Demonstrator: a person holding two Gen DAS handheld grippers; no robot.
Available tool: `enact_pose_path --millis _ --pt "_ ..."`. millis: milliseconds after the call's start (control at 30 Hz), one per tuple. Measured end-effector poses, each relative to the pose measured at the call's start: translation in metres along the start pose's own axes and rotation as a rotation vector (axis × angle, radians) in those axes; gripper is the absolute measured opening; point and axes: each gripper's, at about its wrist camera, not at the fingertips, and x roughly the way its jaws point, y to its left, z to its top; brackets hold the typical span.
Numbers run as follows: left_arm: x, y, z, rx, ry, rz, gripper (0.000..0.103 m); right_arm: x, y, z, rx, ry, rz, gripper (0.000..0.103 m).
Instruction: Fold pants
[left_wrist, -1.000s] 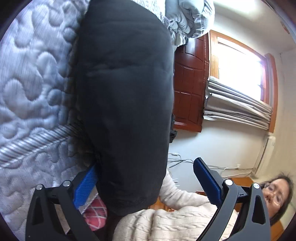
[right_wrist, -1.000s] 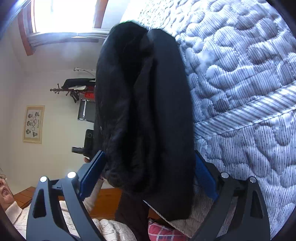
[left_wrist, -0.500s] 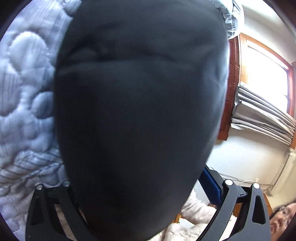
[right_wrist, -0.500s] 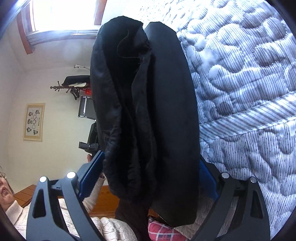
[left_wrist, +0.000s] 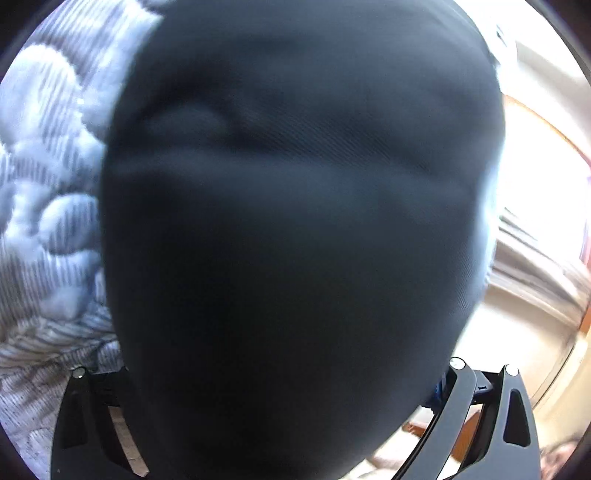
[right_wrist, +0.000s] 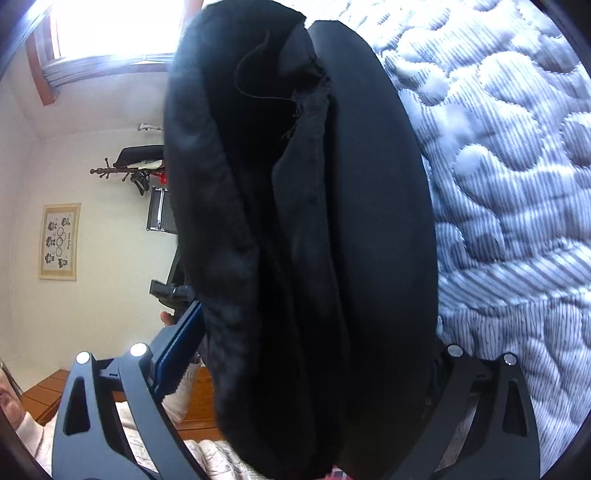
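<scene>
In the right wrist view, the right gripper (right_wrist: 295, 369) had its two fingers spread wide, with the black pants (right_wrist: 303, 229) bunched thickly between them. The blue pad of one finger (right_wrist: 181, 336) pressed against the fabric's edge on one side; the opposite pad was hidden behind the cloth, so whether the fingers were truly clamped on the pants or only straddling them could not be told. The cloth showed several folded layers with a frayed seam edge near the top of the bundle. Beyond it on one side lay the quilted striped mattress (right_wrist: 509, 206), and on the other a pale wall with a framed picture (right_wrist: 60, 242), a coat rack (right_wrist: 125, 170) and a bright window (right_wrist: 110, 29). A cream knit sleeve (right_wrist: 33, 435) of the person showed at the lower edge.

In the left wrist view, the left gripper (left_wrist: 291, 417) was almost wholly covered by the pants (left_wrist: 295, 240), a smooth dark sheet of fabric filling most of the frame and blurred. Only the black outer frames of the fingers (left_wrist: 461, 406) stood clear at the bottom corners, set wide apart; the pads were buried, so the grip itself could not be told. The mattress (left_wrist: 48, 206) lay along one side of the cloth, and a washed-out bright window with stacked blinds (left_wrist: 539, 258) sat on the other.
</scene>
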Motion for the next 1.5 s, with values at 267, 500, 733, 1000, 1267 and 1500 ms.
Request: enact_pose_path --millis 267,500,733,1000,1267,1500 --pt "-0.012 -0.01 -0.013 0.038 -0.058 0.049 0.087 -0.005 0.003 -0.01 0.001 -0.039 -0.031 0.066" --pt "-0.03 -0.024 -0.03 0.102 -0.14 0.05 0.055 -0.008 0.033 -0.028 -0.072 -0.087 -0.06 0.039" --pt "-0.048 -0.033 -0.044 0.145 -0.173 -0.028 0.044 -0.012 0.074 -0.041 -0.163 -0.124 -0.1 0.035" --pt "-0.032 -0.047 -0.055 0.224 -0.222 -0.115 0.044 -0.018 0.134 -0.031 -0.304 -0.15 -0.161 0.035" --pt "-0.067 -0.07 -0.03 0.311 -0.319 -0.158 0.044 -0.015 0.186 0.014 -0.443 -0.163 -0.16 0.035" --pt "-0.125 -0.097 -0.008 0.363 -0.416 -0.124 0.044 0.012 0.204 0.087 -0.487 -0.147 -0.082 0.035"
